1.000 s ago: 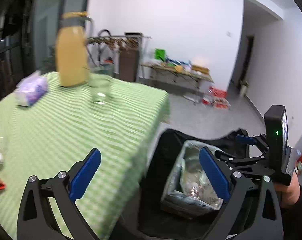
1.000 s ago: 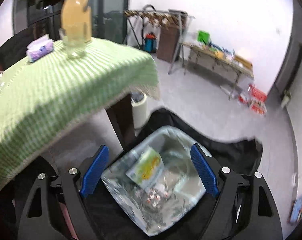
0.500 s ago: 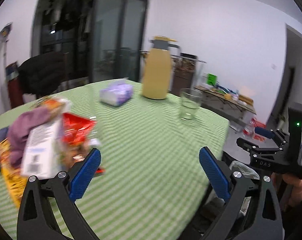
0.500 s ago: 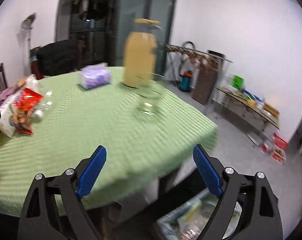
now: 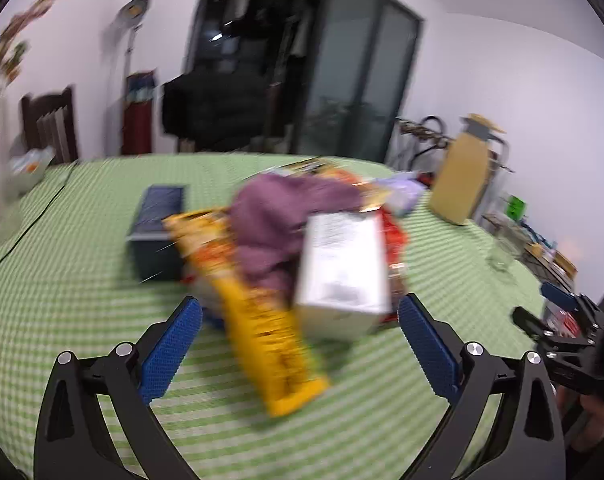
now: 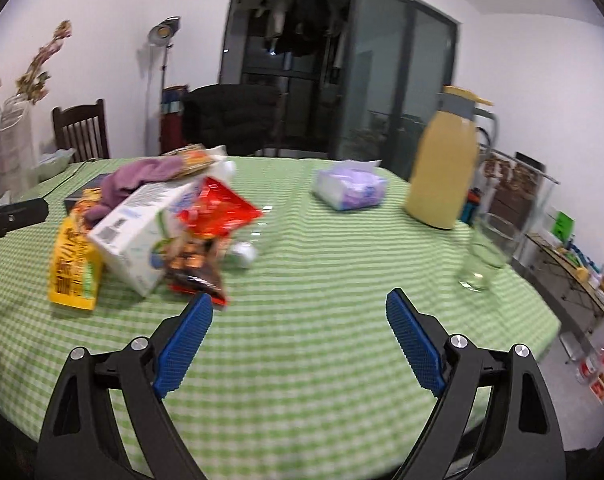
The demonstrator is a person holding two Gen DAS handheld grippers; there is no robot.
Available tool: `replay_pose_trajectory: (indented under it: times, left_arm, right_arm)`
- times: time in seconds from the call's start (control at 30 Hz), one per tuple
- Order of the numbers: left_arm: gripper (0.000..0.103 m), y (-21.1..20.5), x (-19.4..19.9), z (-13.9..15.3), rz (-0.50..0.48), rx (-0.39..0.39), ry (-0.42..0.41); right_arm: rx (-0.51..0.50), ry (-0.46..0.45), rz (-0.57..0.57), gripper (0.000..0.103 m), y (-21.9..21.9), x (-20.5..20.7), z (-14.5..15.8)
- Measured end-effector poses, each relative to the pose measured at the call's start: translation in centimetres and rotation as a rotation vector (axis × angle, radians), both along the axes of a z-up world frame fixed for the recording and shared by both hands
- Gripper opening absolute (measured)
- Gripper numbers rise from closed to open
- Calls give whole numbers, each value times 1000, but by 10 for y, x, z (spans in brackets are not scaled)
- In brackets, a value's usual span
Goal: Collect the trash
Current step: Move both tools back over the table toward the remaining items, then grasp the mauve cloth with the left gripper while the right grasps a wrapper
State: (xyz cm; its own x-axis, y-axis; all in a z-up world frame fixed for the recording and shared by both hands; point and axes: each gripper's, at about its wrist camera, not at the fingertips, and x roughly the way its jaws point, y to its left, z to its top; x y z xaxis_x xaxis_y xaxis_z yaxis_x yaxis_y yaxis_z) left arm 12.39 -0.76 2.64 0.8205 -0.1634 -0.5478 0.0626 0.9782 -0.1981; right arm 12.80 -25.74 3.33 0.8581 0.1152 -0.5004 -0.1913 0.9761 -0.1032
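Observation:
A pile of trash lies on the green checked table (image 5: 61, 288): a yellow snack bag (image 5: 257, 316), a white carton (image 5: 342, 272), a purple cloth (image 5: 277, 220) and red wrappers (image 6: 217, 208). My left gripper (image 5: 297, 336) is open and empty, just in front of the yellow bag and the carton. My right gripper (image 6: 297, 332) is open and empty over the table (image 6: 322, 280), right of the pile. In the right wrist view the carton (image 6: 137, 232), yellow bag (image 6: 71, 264) and cloth (image 6: 141, 176) sit at the left. The right gripper also shows at the right edge of the left wrist view (image 5: 558, 320).
A dark blue box (image 5: 157, 232) lies behind the pile. A yellow jug (image 6: 442, 168), a drinking glass (image 6: 486, 256) and a purple tissue pack (image 6: 350, 188) stand on the right half. A clear vase (image 6: 9, 152) and a wooden chair (image 6: 81, 132) are at the far left.
Both grippers have swung up from the trash bag on the floor to the table top. The left one has closed in on the pile. Both stayed open and empty.

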Motion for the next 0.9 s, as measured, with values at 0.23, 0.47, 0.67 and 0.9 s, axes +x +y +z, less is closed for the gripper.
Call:
replay_pose_trajectory:
  times: [0.23, 0.47, 0.67, 0.9]
  left_arm:
    - [95, 58, 11, -27, 97, -57, 89]
    - [95, 63, 20, -24, 94, -4, 77]
    - [95, 61, 40, 1, 22, 3, 15]
    - [95, 11, 116, 23, -102, 157, -8]
  right_arm:
    - [32, -4, 100, 85, 46, 35, 17]
    - [-23, -43, 208, 84, 97, 87, 39]
    - [130, 61, 165, 70, 82, 146, 39]
    - [338, 189, 206, 54, 69, 179, 19]
